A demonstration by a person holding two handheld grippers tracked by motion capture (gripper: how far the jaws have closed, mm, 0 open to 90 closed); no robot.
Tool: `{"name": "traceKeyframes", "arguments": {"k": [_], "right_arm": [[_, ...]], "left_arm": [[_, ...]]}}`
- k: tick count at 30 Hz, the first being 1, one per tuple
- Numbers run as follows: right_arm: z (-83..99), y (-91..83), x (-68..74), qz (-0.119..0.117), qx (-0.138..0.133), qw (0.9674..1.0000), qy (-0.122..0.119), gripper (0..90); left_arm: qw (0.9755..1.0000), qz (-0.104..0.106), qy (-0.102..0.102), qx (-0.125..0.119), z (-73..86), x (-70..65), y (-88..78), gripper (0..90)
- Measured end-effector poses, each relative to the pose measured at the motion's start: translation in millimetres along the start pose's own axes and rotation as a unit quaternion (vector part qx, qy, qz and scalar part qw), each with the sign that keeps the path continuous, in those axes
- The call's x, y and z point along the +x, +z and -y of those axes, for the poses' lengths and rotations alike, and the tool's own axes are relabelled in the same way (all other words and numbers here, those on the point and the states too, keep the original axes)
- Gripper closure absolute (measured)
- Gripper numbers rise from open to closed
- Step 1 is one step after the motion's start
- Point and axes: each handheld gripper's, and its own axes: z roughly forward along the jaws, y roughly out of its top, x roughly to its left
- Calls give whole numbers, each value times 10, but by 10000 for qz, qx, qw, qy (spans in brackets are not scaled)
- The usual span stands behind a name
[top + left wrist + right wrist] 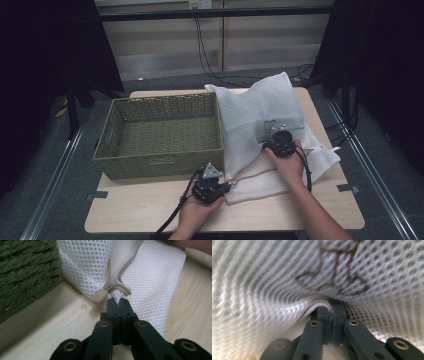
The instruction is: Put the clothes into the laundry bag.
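Both grippers pinching the white mesh bag (260, 120) on the table (150, 205).
Left gripper (119, 301) is clamping the zipper-end corner; right gripper (332, 305) is gripping a mesh fold beside the basket (160, 135).

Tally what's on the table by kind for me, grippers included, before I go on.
Green woven rectangular basket: 1
White mesh zippered laundry bag: 1
Black two-jaw grippers: 2, the left gripper shut on the bag's corner by the beige zipper end, the right gripper shut on the bag's mesh
Total: 4
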Motion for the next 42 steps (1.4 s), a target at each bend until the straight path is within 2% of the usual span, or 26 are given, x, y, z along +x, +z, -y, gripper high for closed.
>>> {"name": "traceKeyframes", "arguments": {"k": [3, 6, 8, 9, 11, 12, 14, 15, 16, 17, 18, 20, 22, 24, 26, 27, 28, 29, 30, 31, 32, 33, 36, 38, 40, 42], "right_arm": [[194, -262, 93, -495, 112, 9987, -69, 889], [455, -541, 152, -784, 319, 9962, -204, 888], [569, -699, 185, -1104, 608, 9919, -167, 889], [591, -743, 211, -1084, 702, 9913, -239, 889], [600, -743, 249, -755, 847, 9918, -580, 889], [593, -707, 215, -675, 729, 9933, -592, 889], [550, -644, 86, -547, 521, 9966, -334, 889], [515, -614, 21, -224, 378, 9986, -309, 888], [498, -593, -22, -95, 285, 9991, -315, 886], [496, -589, -44, -161, 265, 9992, -236, 875], [506, -602, -43, -314, 236, 9988, -303, 826], [540, -687, -50, -744, 261, 9952, -578, 632], [587, -937, -126, -958, 8, 9925, -754, 542], [599, -1193, -302, -1043, -356, 9922, -588, 508], [619, -1406, -546, -1091, -817, 9903, -281, 498], [641, -1488, -672, -842, -1051, 9908, -98, 500], [667, -1539, -791, -440, -1252, 9911, 94, 498], [691, -1554, -901, 24, -1297, 9911, 296, 493], [711, -1528, -994, 545, -1184, 9906, 418, 483], [729, -1472, -1071, 932, -1008, 9896, 439, 472], [744, -1425, -1121, 1122, -900, 9886, 443, 463], [765, -1361, -1176, 1205, -795, 9884, 480, 457], [822, -1180, -1283, 1038, -368, 9912, 728, 446], [834, -1164, -1273, 1062, -285, 9912, 740, 450], [840, -1176, -1244, 955, -259, 9921, 774, 496], [865, -1193, -1196, 808, -250, 9936, 748, 631]], "left_arm": [[9996, 116, -271, -36, 13, 58, -15, 881], [9995, 119, -291, -25, 5, 61, -10, 875], [9994, 185, -284, 17, 3, 66, -13, 874], [9994, 218, -272, 36, 3, 67, -15, 874], [9994, 271, -200, 68, 3, 59, -16, 877], [9995, 244, -185, 57, 4, 52, -19, 879], [9998, 168, -67, 64, 4, 43, -23, 881], [9999, 144, -93, 25, 5, 32, -16, 881], [9999, 104, -60, 30, 3, 28, -14, 881], [10000, 67, -43, 40, 0, 26, -17, 879], [9999, 93, -57, 6, 3, 30, -17, 871], [9998, 164, -107, -29, 19, 58, -46, 814], [9992, 257, -221, -214, 32, 79, -85, 715], [9986, 247, -235, -407, 33, 106, -139, 621], [9983, 64, -246, -523, 28, 134, -183, 565], [9976, 48, -321, -609, 26, 158, -204, 549], [9964, 66, -420, -731, 23, 182, -227, 533], [9949, 56, -568, -829, 15, 201, -240, 533], [9938, 32, -671, -887, 6, 223, -245, 532], [9922, 35, -781, -973, -1, 233, -239, 531], [9914, 21, -841, -998, -10, 253, -234, 533], [9906, 23, -923, -1008, -19, 263, -210, 537], [9900, -113, -1082, -895, -31, 231, -117, 594], [9921, -19, -1022, -733, -58, 162, -23, 579], [9946, -91, -839, -600, -97, 66, 52, 546], [9959, -52, -828, -346, -116, 17, 134, 532]]}}
